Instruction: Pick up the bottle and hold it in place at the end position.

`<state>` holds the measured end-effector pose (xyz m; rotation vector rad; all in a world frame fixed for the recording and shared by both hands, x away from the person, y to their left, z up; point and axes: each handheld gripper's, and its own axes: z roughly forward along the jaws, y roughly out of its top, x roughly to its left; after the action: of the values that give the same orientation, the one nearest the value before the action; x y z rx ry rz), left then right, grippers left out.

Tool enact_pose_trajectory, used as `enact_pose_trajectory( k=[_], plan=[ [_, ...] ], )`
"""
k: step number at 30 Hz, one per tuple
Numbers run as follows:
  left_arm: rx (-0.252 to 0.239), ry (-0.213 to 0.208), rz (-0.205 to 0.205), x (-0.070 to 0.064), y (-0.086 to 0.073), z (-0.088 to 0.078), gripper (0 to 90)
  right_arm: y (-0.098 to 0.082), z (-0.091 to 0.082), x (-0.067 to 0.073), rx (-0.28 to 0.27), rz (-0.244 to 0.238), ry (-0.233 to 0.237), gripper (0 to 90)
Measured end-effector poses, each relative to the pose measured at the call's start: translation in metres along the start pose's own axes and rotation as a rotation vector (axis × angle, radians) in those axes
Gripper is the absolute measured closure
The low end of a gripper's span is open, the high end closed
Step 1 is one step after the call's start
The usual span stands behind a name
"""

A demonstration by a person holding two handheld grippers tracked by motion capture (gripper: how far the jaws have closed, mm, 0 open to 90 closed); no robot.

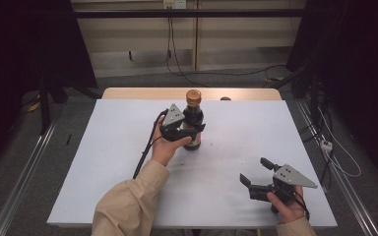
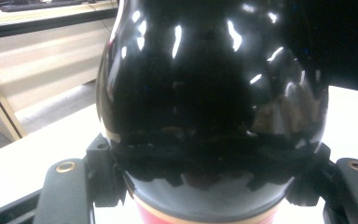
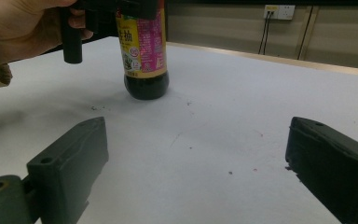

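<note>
Bottle [image 2: 214,93] between left tool [image 1: 189,132] jaws.

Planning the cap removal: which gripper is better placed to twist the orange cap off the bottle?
Probably the right gripper: its jaws stand open with nothing between them on the white table, while the left gripper is clamped on the bottle, steadying it below the orange cap.

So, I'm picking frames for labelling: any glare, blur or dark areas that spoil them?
Left gripper view: the bottle sits very close, soft, with bright glints on its dark glass. Right gripper view: the label is fairly sharp, the near jaws soft. High view: even light on the table, surroundings dark, the left gripper small.
</note>
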<state>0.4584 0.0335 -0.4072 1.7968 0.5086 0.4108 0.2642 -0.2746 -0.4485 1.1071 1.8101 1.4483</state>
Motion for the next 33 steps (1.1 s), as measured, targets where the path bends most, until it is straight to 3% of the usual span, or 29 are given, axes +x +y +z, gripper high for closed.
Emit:
enact_pose_trajectory(
  k=[12, 18, 33],
  plan=[
    [0.014, -0.029, -0.018, 0.0040, -0.0002, -0.0034, 30.0, -0.0003, 0.0006, 0.0014, 0.006, -0.006, 0.002, 5.5],
    [0.043, -0.054, 0.004, 0.0081, 0.0024, -0.0037, 30.1, -0.0006, 0.0002, 0.0012, 0.007, -0.003, 0.001, 5.5],
    [0.016, -0.065, -0.019, 0.0077, -0.0018, -0.0024, 29.6, -0.0011, 0.0018, 0.0030, 0.017, -0.010, 0.005, 5.5]
  ],
)
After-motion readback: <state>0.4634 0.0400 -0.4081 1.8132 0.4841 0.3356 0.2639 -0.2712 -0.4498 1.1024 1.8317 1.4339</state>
